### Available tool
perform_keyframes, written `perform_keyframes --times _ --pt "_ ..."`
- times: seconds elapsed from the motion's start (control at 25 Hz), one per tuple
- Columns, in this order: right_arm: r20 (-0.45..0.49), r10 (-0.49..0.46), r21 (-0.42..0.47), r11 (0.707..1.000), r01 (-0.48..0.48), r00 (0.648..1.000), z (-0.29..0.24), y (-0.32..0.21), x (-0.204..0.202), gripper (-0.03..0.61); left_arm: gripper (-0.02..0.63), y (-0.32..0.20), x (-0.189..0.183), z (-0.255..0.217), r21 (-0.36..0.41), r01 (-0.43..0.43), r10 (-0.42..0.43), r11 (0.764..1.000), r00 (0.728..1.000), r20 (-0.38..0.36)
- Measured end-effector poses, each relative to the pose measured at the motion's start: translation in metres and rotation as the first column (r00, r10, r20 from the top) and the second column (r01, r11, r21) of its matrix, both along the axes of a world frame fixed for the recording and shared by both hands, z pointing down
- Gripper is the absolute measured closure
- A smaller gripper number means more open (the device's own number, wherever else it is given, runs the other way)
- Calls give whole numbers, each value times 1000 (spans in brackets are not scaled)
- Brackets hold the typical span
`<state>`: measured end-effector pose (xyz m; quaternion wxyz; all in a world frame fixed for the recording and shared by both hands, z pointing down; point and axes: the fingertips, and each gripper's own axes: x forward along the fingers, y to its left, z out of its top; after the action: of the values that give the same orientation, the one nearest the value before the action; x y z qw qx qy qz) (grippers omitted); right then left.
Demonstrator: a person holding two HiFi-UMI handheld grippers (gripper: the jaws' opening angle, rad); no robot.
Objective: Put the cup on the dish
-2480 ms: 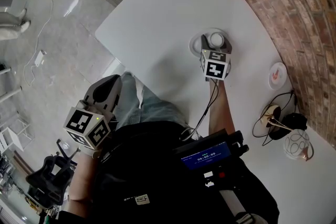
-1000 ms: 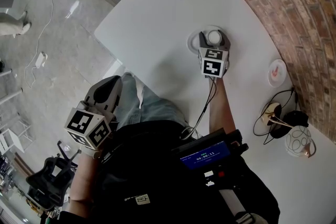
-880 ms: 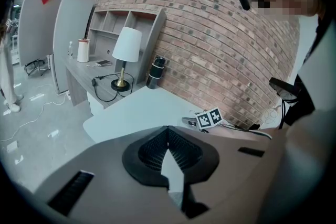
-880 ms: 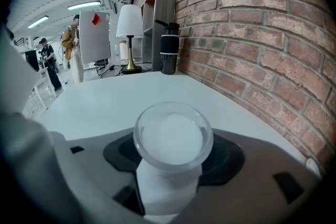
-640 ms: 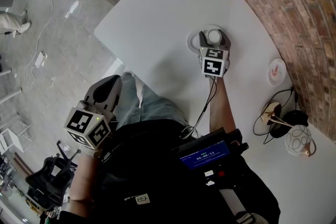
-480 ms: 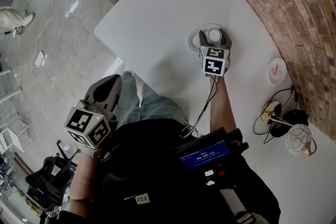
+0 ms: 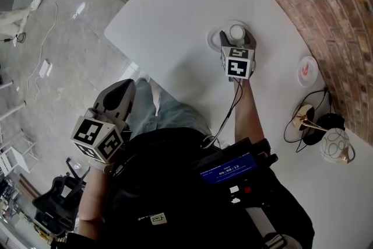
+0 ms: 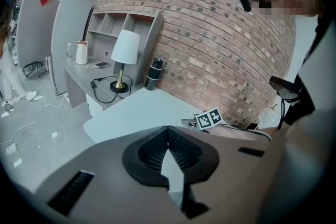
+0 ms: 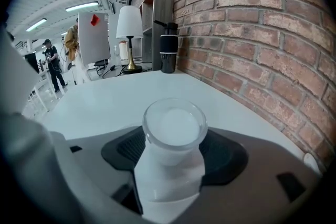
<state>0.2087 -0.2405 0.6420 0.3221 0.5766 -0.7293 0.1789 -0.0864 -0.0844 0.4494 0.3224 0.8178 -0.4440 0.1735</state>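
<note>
Right gripper [image 7: 237,41] reaches over the white tabletop [image 7: 175,14], its jaws spread to either side of the cup [image 9: 173,131]. The cup stands upright on the dish [image 7: 214,39], a shallow white saucer set near the brick wall [image 7: 326,14]. In the right gripper view the ribbed pads flank the cup wall closely. The gap between them looks a little wider than the cup's lower body, so the jaws appear slackened, not clamped. By this reading the placing is done or all but done.

Left gripper [image 8: 168,134] is held low beside the person's lap, off the tabletop, jaws together with nothing between them.

Handling notes (judgement). The cup is small, clear-walled with a thick rim, and seems filled with something pale, so it is likely light but stiff and smooth. If glass, it will chip against the saucer when knocked. The best hold is across the mid-body, below the flared rim, where the ribbed pads can bear on opposite sides. A grip at the rim would tend to slip or tip it. Any withdrawal should run straight back along the jaws, to avoid nudging the cup off the dish.
</note>
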Motion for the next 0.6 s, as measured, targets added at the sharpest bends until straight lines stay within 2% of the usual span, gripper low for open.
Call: perform_keyframes --times 0.6 --pt "-8 65 -8 998 -65 998 -19 12 10 278 609 -8 -8 -10 14 -51 51 999 998 -20"
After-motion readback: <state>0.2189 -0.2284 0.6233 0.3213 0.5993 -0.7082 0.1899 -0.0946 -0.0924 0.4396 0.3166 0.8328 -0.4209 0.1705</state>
